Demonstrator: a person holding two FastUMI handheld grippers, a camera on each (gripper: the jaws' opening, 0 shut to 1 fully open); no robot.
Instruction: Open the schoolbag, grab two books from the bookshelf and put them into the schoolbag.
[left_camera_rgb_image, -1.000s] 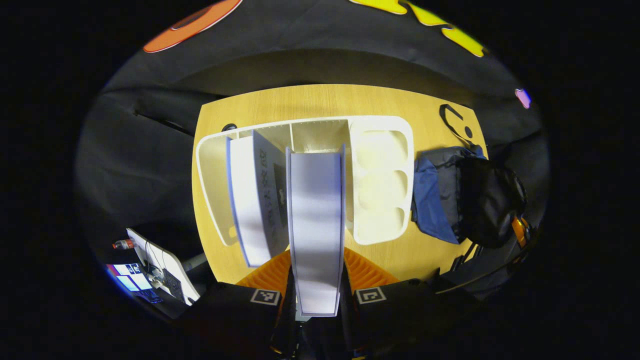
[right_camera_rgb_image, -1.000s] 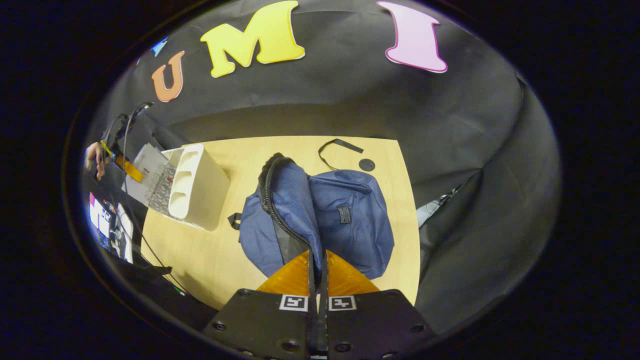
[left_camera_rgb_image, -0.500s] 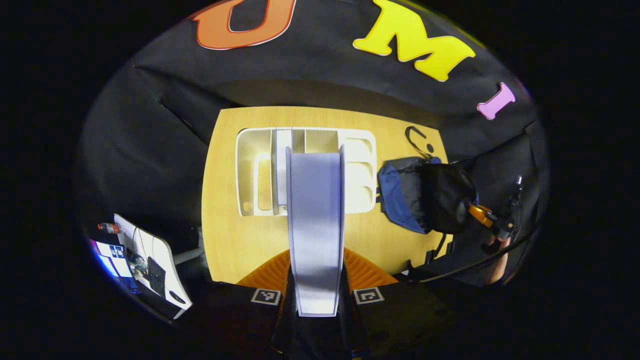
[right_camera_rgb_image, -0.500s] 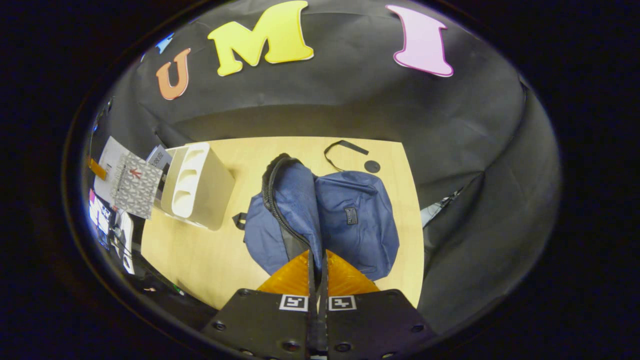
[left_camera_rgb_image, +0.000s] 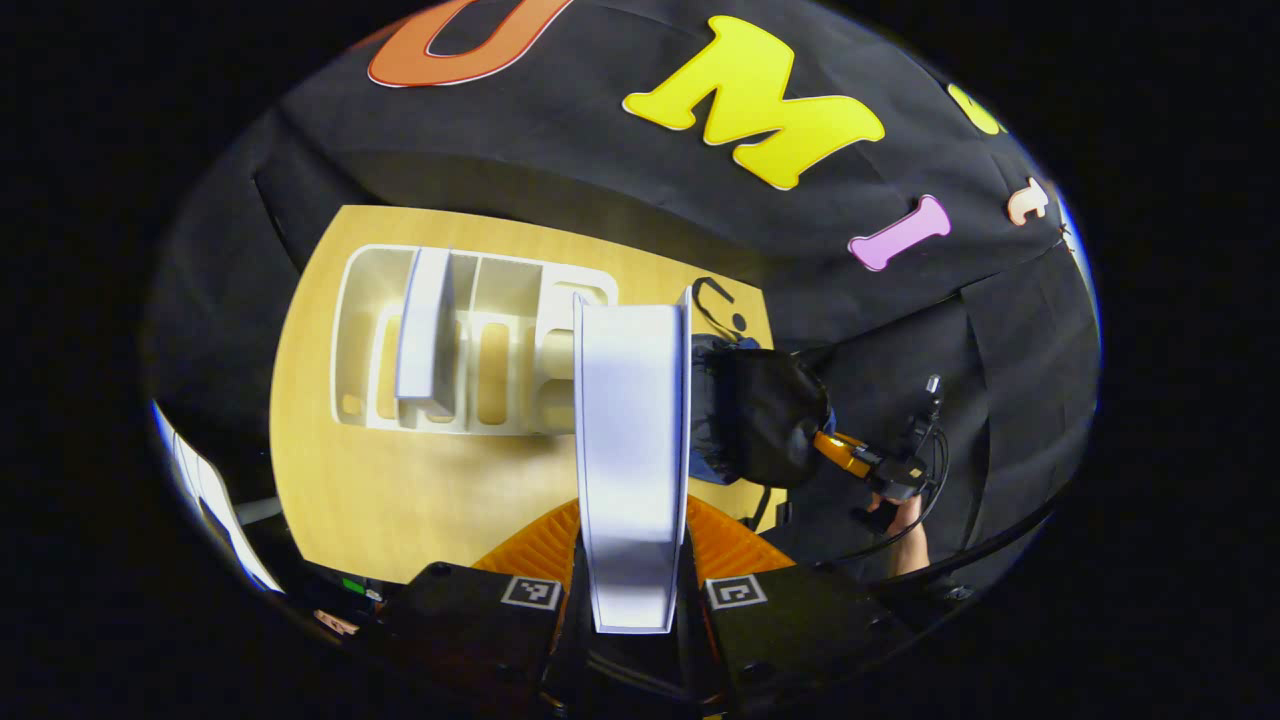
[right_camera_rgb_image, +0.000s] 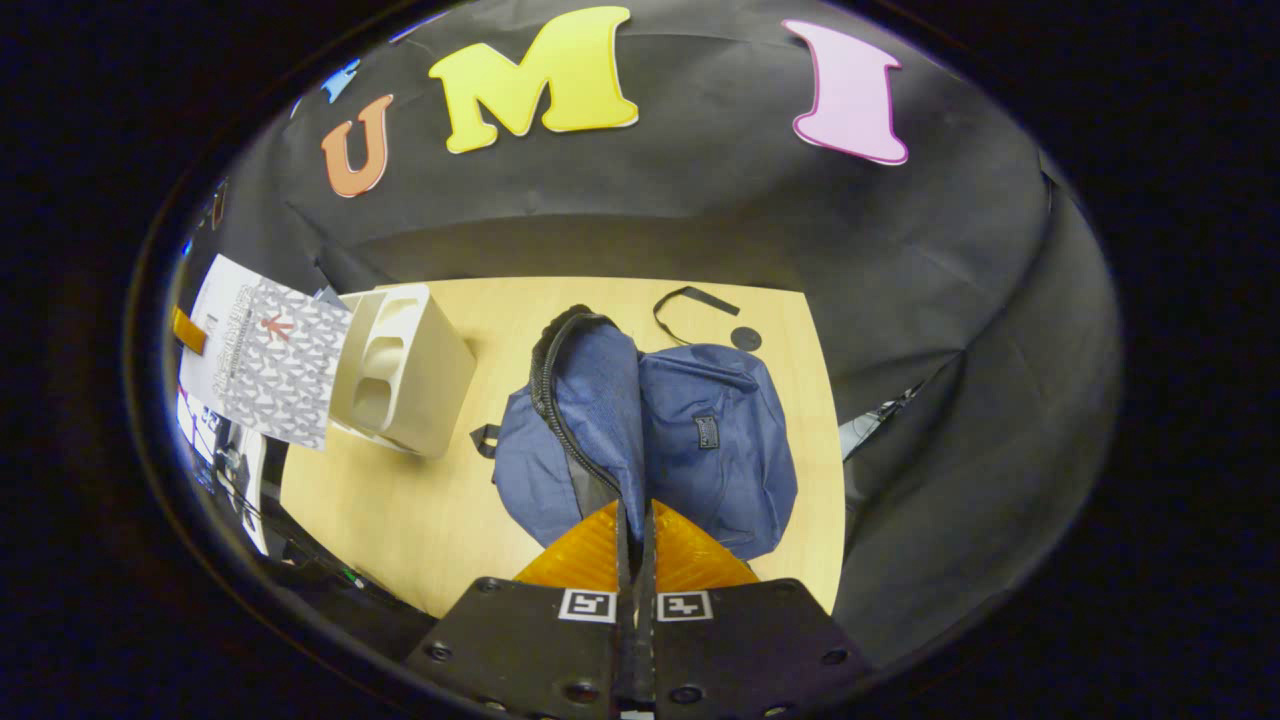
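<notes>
Since a moment ago the left claw (left_camera_rgb_image: 632, 560), clamped on a book (left_camera_rgb_image: 630, 440), swung right off the bookshelf (left_camera_rgb_image: 470, 350) toward the schoolbag (right_camera_rgb_image: 640, 440); right claw (right_camera_rgb_image: 634, 560) pinches the bag's zipper edge ahead of it, probably keeping the mouth open; second book (left_camera_rgb_image: 425, 335) waits shelved.

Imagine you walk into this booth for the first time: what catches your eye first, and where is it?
First, the white book clamped in the left tool, held in the air above the wooden table. Next, the blue schoolbag mid-table, its flap pinched up by the right tool. The white bookshelf lies behind, one book inside.
</notes>
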